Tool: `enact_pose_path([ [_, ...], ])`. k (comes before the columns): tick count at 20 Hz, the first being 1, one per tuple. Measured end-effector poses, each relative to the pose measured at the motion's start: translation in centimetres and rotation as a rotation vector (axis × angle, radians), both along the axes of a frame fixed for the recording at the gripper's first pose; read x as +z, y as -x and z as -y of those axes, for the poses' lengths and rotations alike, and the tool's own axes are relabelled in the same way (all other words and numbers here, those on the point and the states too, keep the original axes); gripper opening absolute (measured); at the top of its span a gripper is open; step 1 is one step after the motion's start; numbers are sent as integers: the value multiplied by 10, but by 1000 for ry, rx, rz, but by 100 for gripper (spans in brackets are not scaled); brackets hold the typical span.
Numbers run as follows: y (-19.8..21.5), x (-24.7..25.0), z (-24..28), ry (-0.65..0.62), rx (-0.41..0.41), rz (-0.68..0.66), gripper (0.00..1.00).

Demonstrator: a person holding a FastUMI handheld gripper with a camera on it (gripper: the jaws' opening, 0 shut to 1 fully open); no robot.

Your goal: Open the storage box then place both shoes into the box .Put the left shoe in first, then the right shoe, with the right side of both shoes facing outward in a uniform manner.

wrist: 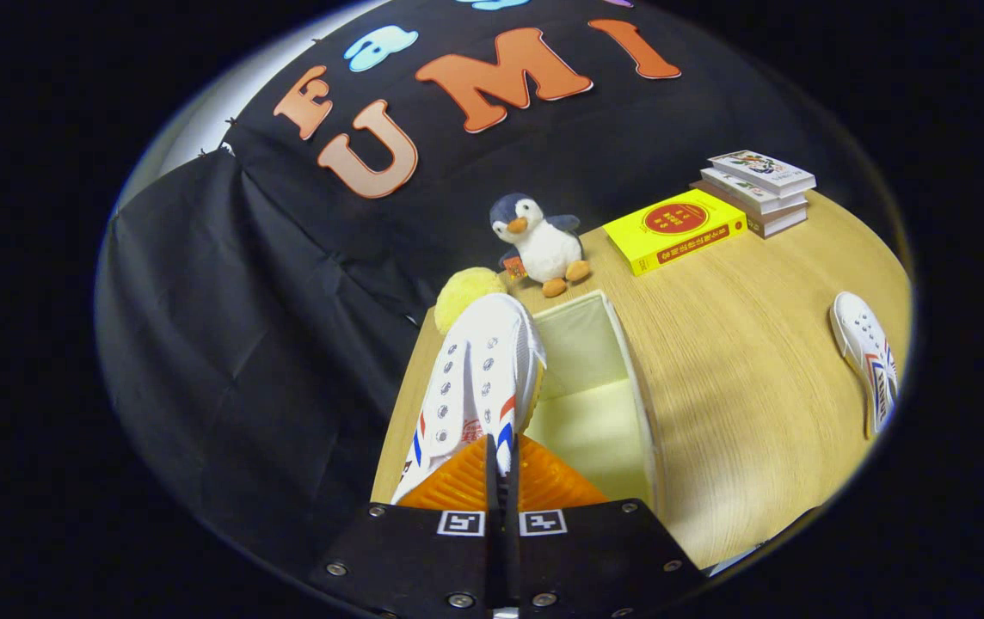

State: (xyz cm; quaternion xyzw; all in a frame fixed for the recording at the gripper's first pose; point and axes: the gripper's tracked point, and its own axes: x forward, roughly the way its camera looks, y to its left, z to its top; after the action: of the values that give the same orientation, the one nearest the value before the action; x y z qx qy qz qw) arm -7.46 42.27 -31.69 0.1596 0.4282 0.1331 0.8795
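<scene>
My gripper [500, 464] is shut on a white canvas shoe [479, 378] with red and blue stripes, pinching its collar between both fingers. The shoe points away from me and hangs over the left part of the open storage box [630, 361], a pale fabric box whose inside shows to the right of the shoe. A second white shoe [869, 357] with the same stripes lies on the wooden table [741, 387] far off to the right of the box.
Beyond the box stand a plush penguin [541, 241] and a yellow fuzzy ball [466, 292]. A yellow book [674, 229] and a small stack of books [759, 191] lie at the table's far right. The table's left edge runs beside the box.
</scene>
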Motion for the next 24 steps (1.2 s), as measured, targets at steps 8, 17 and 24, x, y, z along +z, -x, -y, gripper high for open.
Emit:
enact_pose_path([
  [8, 21, -60, -26, 75, 2, -140, 3],
  [17, 15, -3, -22, 22, 107, -31, 97],
  [24, -15, 64, 51, 56, 54, 155, 98],
])
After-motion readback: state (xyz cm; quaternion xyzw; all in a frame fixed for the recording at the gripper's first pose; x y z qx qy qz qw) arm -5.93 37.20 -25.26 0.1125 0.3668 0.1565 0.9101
